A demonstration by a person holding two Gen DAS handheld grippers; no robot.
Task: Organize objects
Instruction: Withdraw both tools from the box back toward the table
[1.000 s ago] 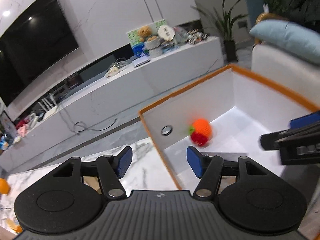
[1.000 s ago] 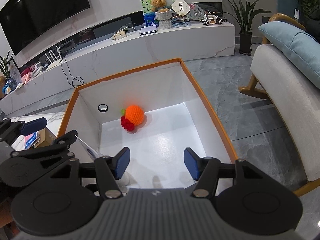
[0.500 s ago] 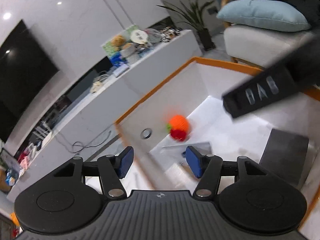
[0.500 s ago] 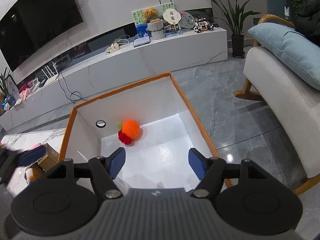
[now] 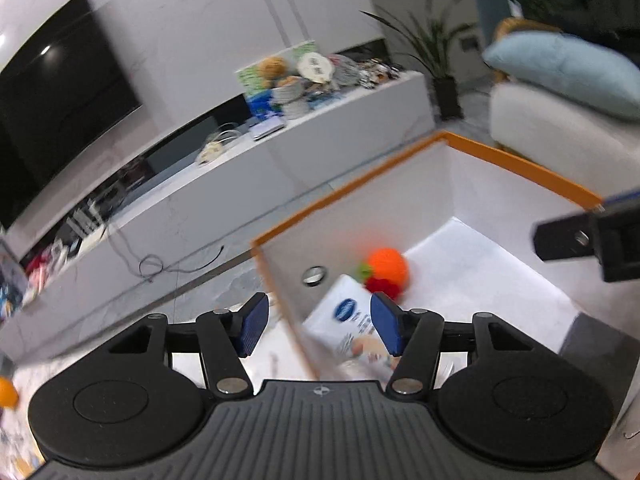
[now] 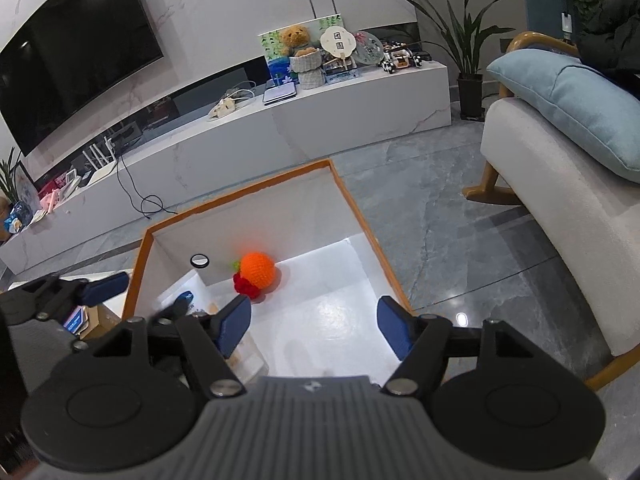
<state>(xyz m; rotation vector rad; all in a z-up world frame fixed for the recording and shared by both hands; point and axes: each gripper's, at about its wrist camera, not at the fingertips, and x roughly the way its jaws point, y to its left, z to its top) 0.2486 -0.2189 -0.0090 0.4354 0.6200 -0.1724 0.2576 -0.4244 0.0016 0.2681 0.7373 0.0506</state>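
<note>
Grey-tiled living room, TV wall behind; up front, white box (image 6: 352, 208) with orange rim beside marble tabletop (image 5: 268, 356). Holds more than a second back: then only knitted orange toy (image 6: 256, 270) near the far wall, now also white packet (image 5: 348, 320) with blue logo, propped slantwise by the near left wall. Looks like a drop just made, so one more item put away. Left gripper (image 5: 319, 326) straddling that left wall, one finger outside, one inside over packet; jaws partway apart and closing, pads pressing on nothing. Right gripper (image 6: 313, 326) over the box's near end, jaws wider than a second ago, nothing between. Count: one box, one toy, one packet, two grippers, both unladen. Further clutter on tabletop at left edge, too blurred to number; probably next to fetch.
</note>
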